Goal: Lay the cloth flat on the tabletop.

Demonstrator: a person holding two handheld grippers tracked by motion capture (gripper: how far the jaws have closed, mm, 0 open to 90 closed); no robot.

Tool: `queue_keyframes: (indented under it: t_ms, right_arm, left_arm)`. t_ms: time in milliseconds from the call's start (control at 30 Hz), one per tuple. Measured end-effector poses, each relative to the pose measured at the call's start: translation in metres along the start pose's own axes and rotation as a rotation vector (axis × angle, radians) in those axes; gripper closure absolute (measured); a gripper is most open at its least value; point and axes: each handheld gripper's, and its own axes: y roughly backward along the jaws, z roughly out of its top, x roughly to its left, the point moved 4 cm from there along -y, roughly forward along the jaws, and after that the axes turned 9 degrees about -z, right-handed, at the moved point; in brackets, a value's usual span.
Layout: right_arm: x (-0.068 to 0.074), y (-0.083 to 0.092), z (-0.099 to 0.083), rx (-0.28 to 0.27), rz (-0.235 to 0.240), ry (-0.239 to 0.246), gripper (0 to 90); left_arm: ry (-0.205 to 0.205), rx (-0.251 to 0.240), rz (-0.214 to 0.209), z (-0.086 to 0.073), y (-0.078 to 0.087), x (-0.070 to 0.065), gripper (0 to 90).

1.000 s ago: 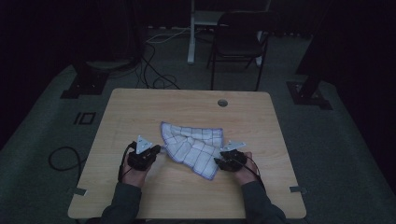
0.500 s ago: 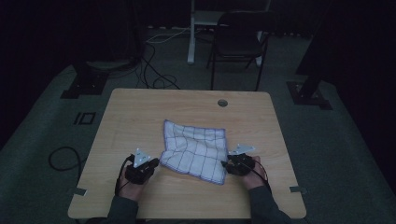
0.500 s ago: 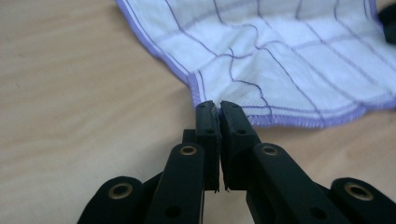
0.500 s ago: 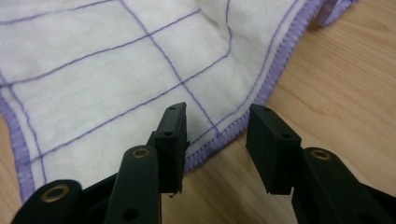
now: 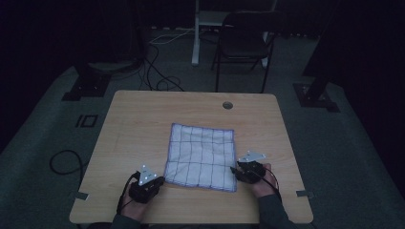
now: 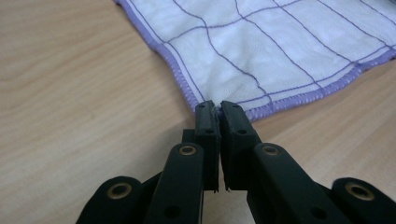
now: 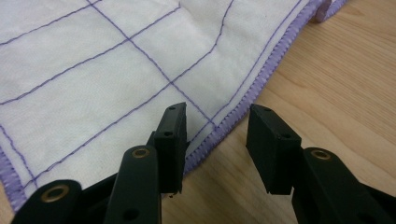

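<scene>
A white cloth (image 5: 201,155) with a purple grid and purple hem lies spread flat on the wooden table (image 5: 133,124). My left gripper (image 5: 161,179) is at the cloth's near left corner. In the left gripper view the gripper (image 6: 218,109) is shut on the very tip of that corner of the cloth (image 6: 261,51). My right gripper (image 5: 235,170) is at the near right corner. In the right gripper view it (image 7: 217,126) stands open, one jaw over the cloth (image 7: 93,79) and the other over bare wood, with the hem between them.
A round cable hole (image 5: 228,105) sits near the table's far edge. A dark chair (image 5: 243,47) and cables (image 5: 157,81) are on the floor behind the table. Bare wood lies left of the cloth and beyond it.
The cloth was crumpled and slanted; it now lies flat and square. Both hands have moved toward the near edge of the table and further apart.
</scene>
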Motion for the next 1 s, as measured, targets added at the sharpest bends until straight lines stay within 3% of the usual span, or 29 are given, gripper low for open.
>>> queue_keyframes:
  t_ms: [133,267,467,600,800,1000]
  right_arm:
    - [0.000,0.003,-0.004,-0.001,-0.006,-0.005,58.3]
    - [0.000,0.007,-0.006,0.003,0.003,-0.032,59.1]
    - [0.003,0.011,0.003,-0.054,-0.020,-0.029,59.4]
    - [0.009,0.007,0.010,-0.077,-0.009,-0.018,59.4]
    - [0.011,-0.007,0.018,-0.085,-0.001,-0.013,60.1]
    - [0.009,-0.020,0.020,-0.076,0.000,-0.026,59.9]
  left_arm:
    - [0.005,0.020,-0.007,-0.007,-0.002,-0.005,86.8]
    - [0.003,-0.004,0.003,-0.004,0.001,-0.005,81.8]
    - [-0.018,-0.085,0.043,0.021,0.005,0.007,76.6]
    - [-0.030,-0.112,0.049,0.042,-0.004,0.017,74.4]
    - [-0.088,-0.064,-0.012,0.063,-0.042,0.024,72.6]
    - [-0.101,0.017,0.001,0.060,-0.063,0.031,72.3]
